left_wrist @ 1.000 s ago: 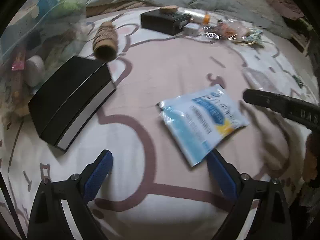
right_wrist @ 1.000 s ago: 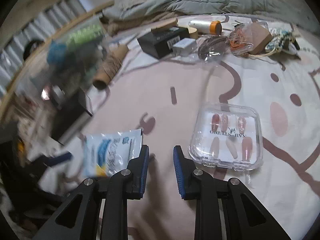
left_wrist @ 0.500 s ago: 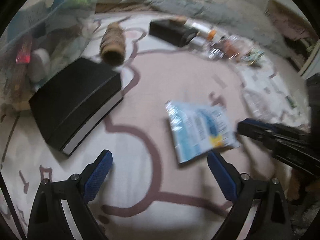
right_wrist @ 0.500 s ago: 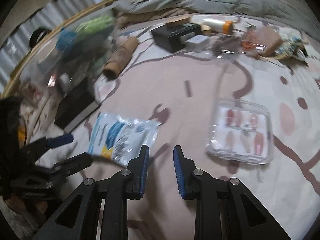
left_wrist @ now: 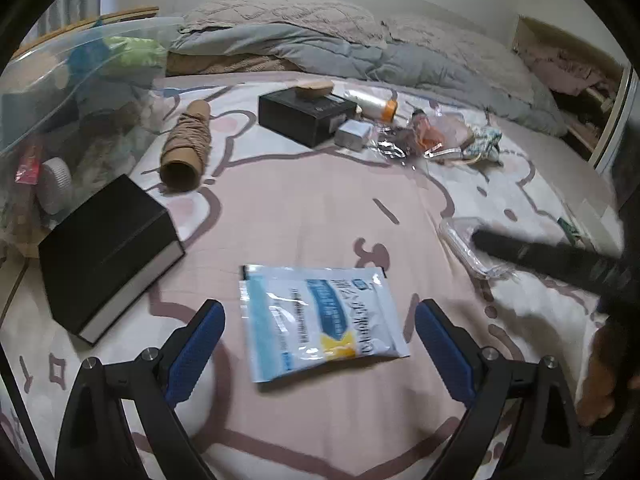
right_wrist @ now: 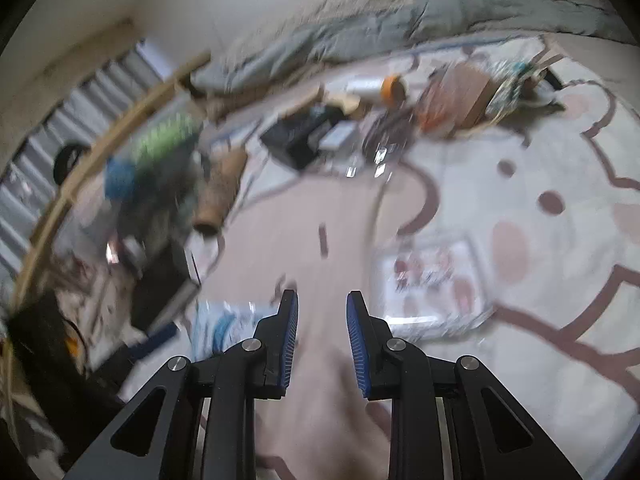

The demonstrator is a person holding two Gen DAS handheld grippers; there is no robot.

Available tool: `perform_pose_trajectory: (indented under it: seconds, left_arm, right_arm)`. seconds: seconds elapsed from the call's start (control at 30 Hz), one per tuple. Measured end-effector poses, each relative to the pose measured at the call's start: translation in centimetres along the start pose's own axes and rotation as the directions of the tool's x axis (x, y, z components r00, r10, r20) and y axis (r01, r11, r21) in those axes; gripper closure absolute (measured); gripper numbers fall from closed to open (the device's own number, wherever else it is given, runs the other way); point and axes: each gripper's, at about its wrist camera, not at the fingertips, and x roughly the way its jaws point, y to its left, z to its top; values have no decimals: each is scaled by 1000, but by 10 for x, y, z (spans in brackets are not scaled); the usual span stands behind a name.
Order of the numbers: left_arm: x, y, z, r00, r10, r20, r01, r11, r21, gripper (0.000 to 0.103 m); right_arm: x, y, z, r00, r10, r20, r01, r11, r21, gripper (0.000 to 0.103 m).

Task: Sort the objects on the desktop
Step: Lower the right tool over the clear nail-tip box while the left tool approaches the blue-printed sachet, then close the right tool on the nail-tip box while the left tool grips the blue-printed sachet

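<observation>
A blue and white packet (left_wrist: 320, 324) lies flat on the pink patterned sheet (left_wrist: 304, 216). My left gripper (left_wrist: 319, 306) hovers just above its near edge, jaws wide open, touching nothing. A clear case of press-on nails (right_wrist: 432, 280) lies to the right, and in the left wrist view the case (left_wrist: 460, 240) is partly covered by my right gripper's black fingers (left_wrist: 540, 256). My right gripper (right_wrist: 322, 297) is shut with nothing between its pads. It hangs over bare sheet between the packet (right_wrist: 224, 324) and the case. The right wrist view is blurred.
A large black box (left_wrist: 104, 248) lies at the left beside a clear storage bin (left_wrist: 60, 100) full of items. Farther back are a twine-wrapped cardboard tube (left_wrist: 188, 148), a small black box (left_wrist: 304, 114) and a pile of small clutter (left_wrist: 432, 136). A grey duvet (left_wrist: 320, 40) lies behind.
Both grippers have lifted and tipped upward, so more of the room shows. The packet now sits lower, centred between my left fingers. The right view has swung and blurred.
</observation>
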Motion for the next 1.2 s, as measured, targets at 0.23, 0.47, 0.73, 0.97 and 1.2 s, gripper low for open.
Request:
perform_pose_trajectory:
  seconds: [0.23, 0.47, 0.73, 0.97, 1.2]
  left_arm:
    - [20, -13, -2, 996, 88, -20, -87, 996, 24, 6]
    - [36, -5, -8, 991, 114, -66, -114, 994, 4, 0]
    - [38, -2, -9, 994, 80, -79, -80, 997, 0, 0]
    - [38, -10, -11, 995, 62, -84, -60, 998, 30, 0]
    - [44, -11, -11, 993, 77, -90, -75, 997, 35, 0]
  right_arm:
    - [-21, -27, 9, 989, -110, 97, 107, 994, 39, 77]
    - [-19, -25, 11, 978, -164, 129, 167, 986, -8, 3]
    - [7, -23, 12, 967, -247, 62, 253, 959, -130, 3]
    - [35, -22, 8, 952, -307, -14, 298, 933, -201, 3]
    - [46, -26, 7, 932, -359, -55, 344, 922, -178, 3]
